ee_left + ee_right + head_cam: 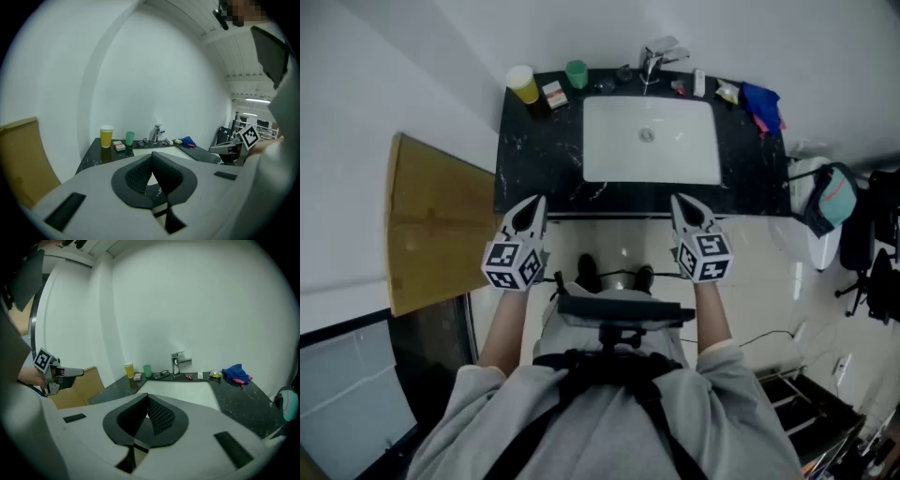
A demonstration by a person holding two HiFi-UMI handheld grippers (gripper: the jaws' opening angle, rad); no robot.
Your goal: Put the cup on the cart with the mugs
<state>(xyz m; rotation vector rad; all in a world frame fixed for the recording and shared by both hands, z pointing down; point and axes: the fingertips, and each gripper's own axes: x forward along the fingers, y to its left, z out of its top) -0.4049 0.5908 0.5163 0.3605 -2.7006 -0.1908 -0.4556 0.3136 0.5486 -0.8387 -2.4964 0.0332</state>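
The yellow cup (522, 84) is standing on the black counter (534, 159) behind the sink (619, 141) to its left, the green cup (576, 73) sitting closer to the sink, while the left gripper (538, 201) and right gripper (676, 199) are hovering before the sink, jaws pressed together, empty.

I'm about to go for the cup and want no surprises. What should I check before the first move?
1. Yellow cup and green cup upright on counter: ok.
2. Left hand-held gripper empty: ok.
3. Right hand-held gripper empty: ok.
4. Jaws open for a grasp: not ok, both shut.
5. Which cup is meant: cannot tell.
6. Cart located: cannot tell, none in view.
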